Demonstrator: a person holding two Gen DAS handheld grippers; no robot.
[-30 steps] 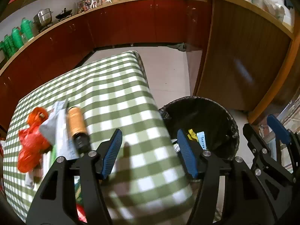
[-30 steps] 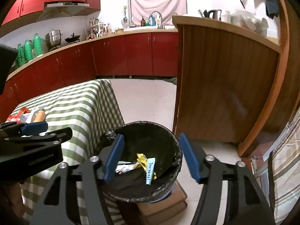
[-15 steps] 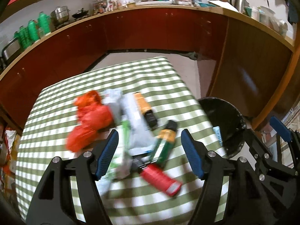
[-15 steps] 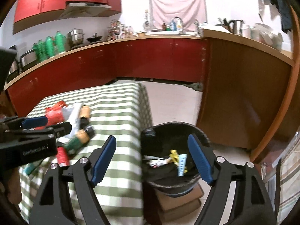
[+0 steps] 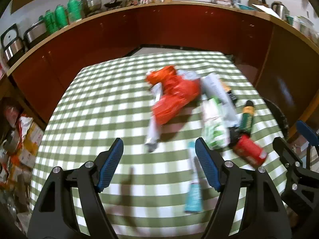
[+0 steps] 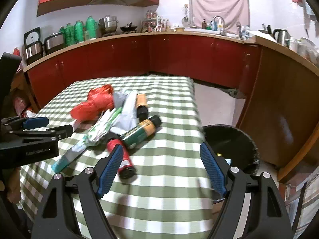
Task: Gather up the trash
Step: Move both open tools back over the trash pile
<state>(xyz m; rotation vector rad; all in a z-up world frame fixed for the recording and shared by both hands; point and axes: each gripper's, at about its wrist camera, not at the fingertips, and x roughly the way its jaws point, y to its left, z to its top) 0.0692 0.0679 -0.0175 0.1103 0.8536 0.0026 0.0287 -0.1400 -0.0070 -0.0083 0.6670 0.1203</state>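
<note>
Green-and-white checked cloth (image 6: 171, 187) covers the tabletop, matt and soft. A crinkled, glossy orange plastic bag (image 6: 93, 103) lies on it. The tool (image 6: 160, 165) pads (image 6: 108, 165) are ribbed blue rubber on matt black plastic. Cabinet doors (image 6: 179, 57) gleam glossy red.

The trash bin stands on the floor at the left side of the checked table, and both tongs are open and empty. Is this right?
Not quite. In the right wrist view the trash bin stands at the right side of the checked table. Both the left tongs and right tongs are open and empty.

"GenRobot.AI" on left hand-held gripper (image 6: 35, 126)
</note>
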